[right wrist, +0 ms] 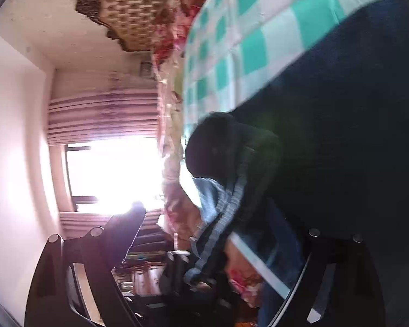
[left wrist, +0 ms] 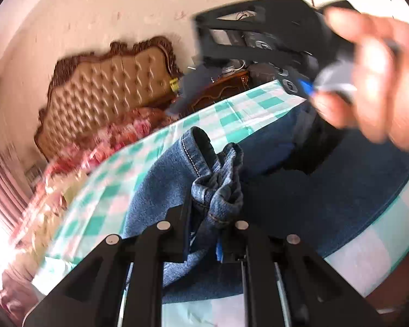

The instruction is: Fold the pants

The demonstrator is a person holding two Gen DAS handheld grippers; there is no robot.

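Note:
Blue jeans (left wrist: 161, 179) lie on a green-and-white checked cloth (left wrist: 226, 114) spread over a bed. My left gripper (left wrist: 212, 218) is shut on a bunched fold of the denim near a stitched hem and holds it a little above the cloth. A person's hand (left wrist: 373, 81) carries the right gripper's black body (left wrist: 253, 35) above the far part of the jeans. In the right wrist view the jeans (right wrist: 340, 109) look dark and shadowed. My right gripper (right wrist: 226, 231) stands wide open, with a rolled denim edge (right wrist: 226, 212) in the gap, clear of the fingers (right wrist: 131, 226).
A tufted tan headboard (left wrist: 109, 81) with a carved wooden frame stands behind the bed. Floral bedding (left wrist: 117, 139) lies beyond the cloth, and a dark wooden nightstand (left wrist: 220, 87) sits beside it. A bright window (right wrist: 109, 174) with striped curtains glares in the right wrist view.

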